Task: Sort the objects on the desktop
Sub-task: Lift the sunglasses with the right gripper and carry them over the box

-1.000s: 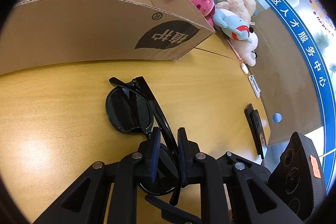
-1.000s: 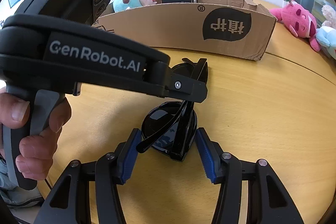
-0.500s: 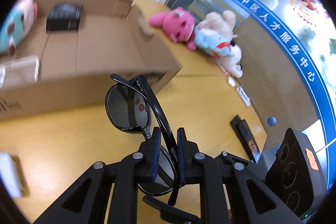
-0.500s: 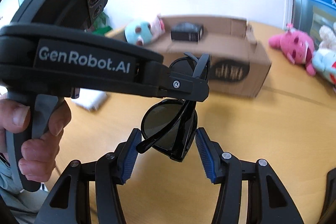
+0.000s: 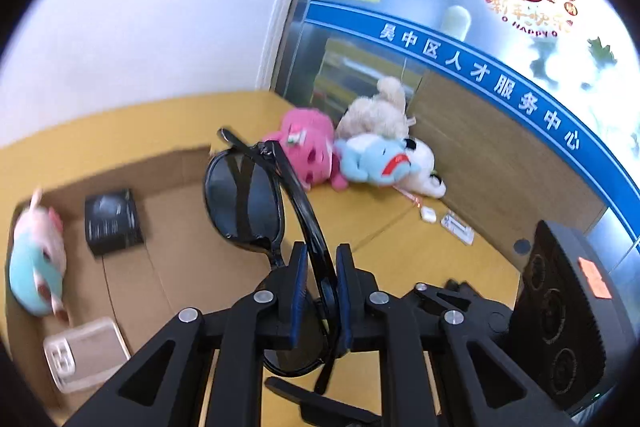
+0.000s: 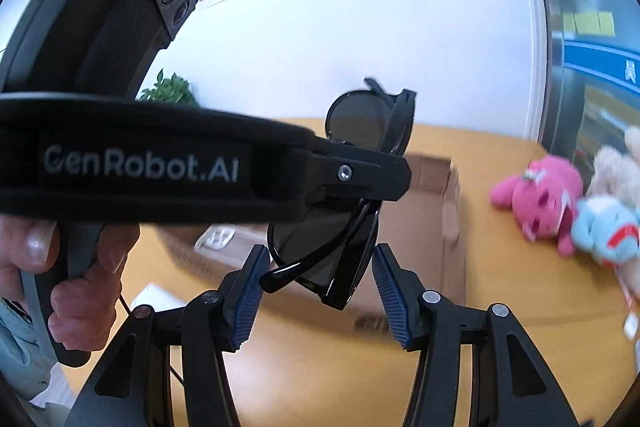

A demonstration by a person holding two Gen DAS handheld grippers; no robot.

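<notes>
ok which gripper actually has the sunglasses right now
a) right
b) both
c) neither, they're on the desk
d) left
d: the left gripper is shut on the sunglasses, pads pressed on the frame, while the right gripper stands open with its pads apart on either side of them, and the sunglasses hang in the air above the box.
</notes>
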